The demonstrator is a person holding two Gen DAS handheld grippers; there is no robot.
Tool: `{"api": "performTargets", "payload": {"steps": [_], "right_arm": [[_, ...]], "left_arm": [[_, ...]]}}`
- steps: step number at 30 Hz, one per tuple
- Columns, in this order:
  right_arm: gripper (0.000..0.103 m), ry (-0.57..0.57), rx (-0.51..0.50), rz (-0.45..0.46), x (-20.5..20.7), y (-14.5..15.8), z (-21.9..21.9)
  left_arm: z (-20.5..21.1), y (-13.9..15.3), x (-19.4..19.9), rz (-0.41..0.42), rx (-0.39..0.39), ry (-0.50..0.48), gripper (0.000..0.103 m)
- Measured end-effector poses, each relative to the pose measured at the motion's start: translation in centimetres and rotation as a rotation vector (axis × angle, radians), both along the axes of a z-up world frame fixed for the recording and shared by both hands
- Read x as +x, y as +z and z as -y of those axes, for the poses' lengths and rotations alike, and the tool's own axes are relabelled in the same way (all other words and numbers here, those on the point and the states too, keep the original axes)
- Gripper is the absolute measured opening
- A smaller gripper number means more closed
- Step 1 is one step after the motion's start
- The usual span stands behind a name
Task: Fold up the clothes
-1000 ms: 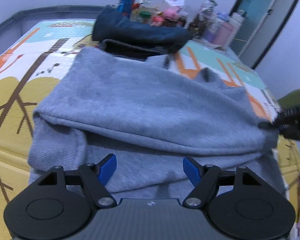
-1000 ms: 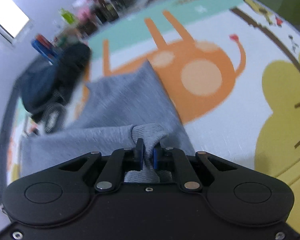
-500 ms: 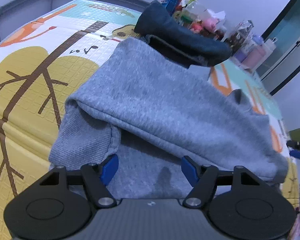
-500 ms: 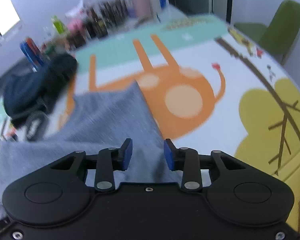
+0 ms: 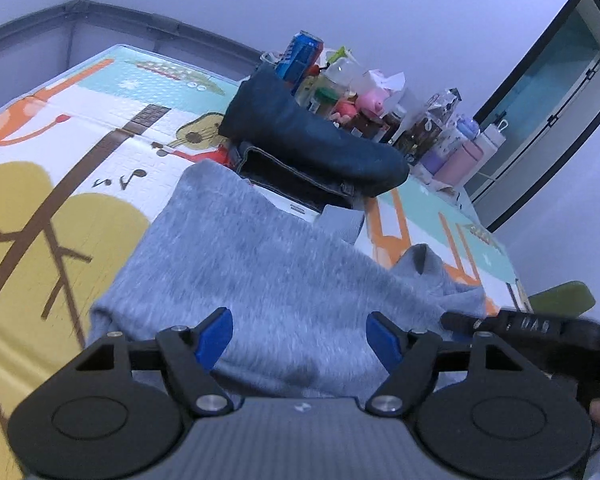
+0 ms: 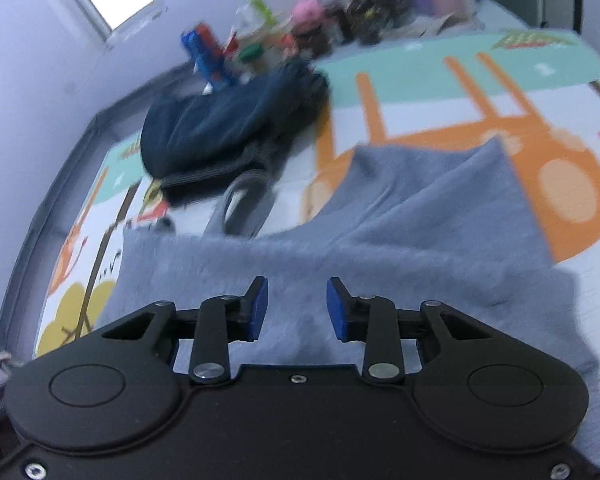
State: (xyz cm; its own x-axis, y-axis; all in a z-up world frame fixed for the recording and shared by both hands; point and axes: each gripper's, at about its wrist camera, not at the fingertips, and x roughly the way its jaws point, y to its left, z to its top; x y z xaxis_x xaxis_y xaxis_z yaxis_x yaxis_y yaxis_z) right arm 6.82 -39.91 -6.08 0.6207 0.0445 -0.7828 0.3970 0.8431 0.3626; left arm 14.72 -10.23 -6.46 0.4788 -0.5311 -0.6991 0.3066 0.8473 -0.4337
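A grey sweatshirt [image 5: 284, 280] lies folded over on a colourful play mat [image 5: 60, 220]. It also shows in the right wrist view [image 6: 380, 248], with one flap lying toward the far right. My left gripper [image 5: 300, 336] is open and empty just above the sweatshirt's near edge. My right gripper [image 6: 296, 308] is open and empty above the sweatshirt's middle. The right gripper's body shows at the right edge of the left wrist view [image 5: 540, 328].
Dark blue folded jeans [image 5: 312, 144] lie on the mat beyond the sweatshirt, also in the right wrist view [image 6: 228, 124]. Several bottles, cans and toys [image 5: 380, 100] stand behind them. A grey rail [image 6: 32, 216] borders the mat. A green chair [image 5: 564, 298] stands at right.
My right gripper let go of the sweatshirt's cuff, opened, and swung left over the sweatshirt. My left gripper stayed open and rose and tilted so more of the far room shows.
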Motion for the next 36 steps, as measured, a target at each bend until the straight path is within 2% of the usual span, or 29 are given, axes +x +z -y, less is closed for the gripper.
{"api": "performTargets", "payload": {"steps": [3,6,8,10,12,16,21,23,25,32,36], "right_arm": [[0.031,0.01,0.013,-0.047,0.6,-1.9,-1.0],[0.029,0.007,0.012,-0.099,0.8,-3.7,-1.3],[0.027,-0.008,-0.014,-0.137,0.6,-4.8,-1.0],[0.022,-0.02,-0.023,-0.14,0.0,-5.2,-0.2],[0.013,-0.034,-0.033,-0.149,-0.6,-5.5,0.6],[0.009,-0.065,-0.053,-0.173,-1.7,-5.7,2.4],[0.008,-0.112,-0.071,-0.193,-3.2,-5.2,4.5],[0.012,-0.134,-0.066,-0.176,-3.9,-4.4,4.6],[0.013,-0.14,-0.066,-0.151,-4.3,-3.6,4.2],[0.014,0.012,-0.023,-0.044,-4.0,-1.1,-1.2],[0.016,0.106,0.021,-0.018,-3.2,-0.5,-5.0]], "left_arm": [[0.6,-1.5,1.4,-0.027,0.045,0.01,0.075],[0.3,-3.2,2.3,-0.059,0.12,0.047,0.069],[-0.2,-3.9,2.5,-0.061,0.139,0.047,0.057],[-0.7,-4.1,2.6,-0.051,0.153,0.044,0.053],[-1.1,-4.2,2.7,-0.044,0.166,0.037,0.052],[-2.1,-4.3,2.9,-0.034,0.214,0.053,0.052],[-4.4,-2.8,3.4,-0.064,0.105,0.097,0.055],[-4.8,-1.7,3.1,-0.04,0.096,0.115,0.064],[-5.2,-0.9,2.7,-0.016,0.103,0.123,0.066],[-6.6,-0.6,1.8,-0.043,0.078,0.13,0.068],[-7.5,-1.1,1.2,-0.075,0.07,0.132,0.068]]}}
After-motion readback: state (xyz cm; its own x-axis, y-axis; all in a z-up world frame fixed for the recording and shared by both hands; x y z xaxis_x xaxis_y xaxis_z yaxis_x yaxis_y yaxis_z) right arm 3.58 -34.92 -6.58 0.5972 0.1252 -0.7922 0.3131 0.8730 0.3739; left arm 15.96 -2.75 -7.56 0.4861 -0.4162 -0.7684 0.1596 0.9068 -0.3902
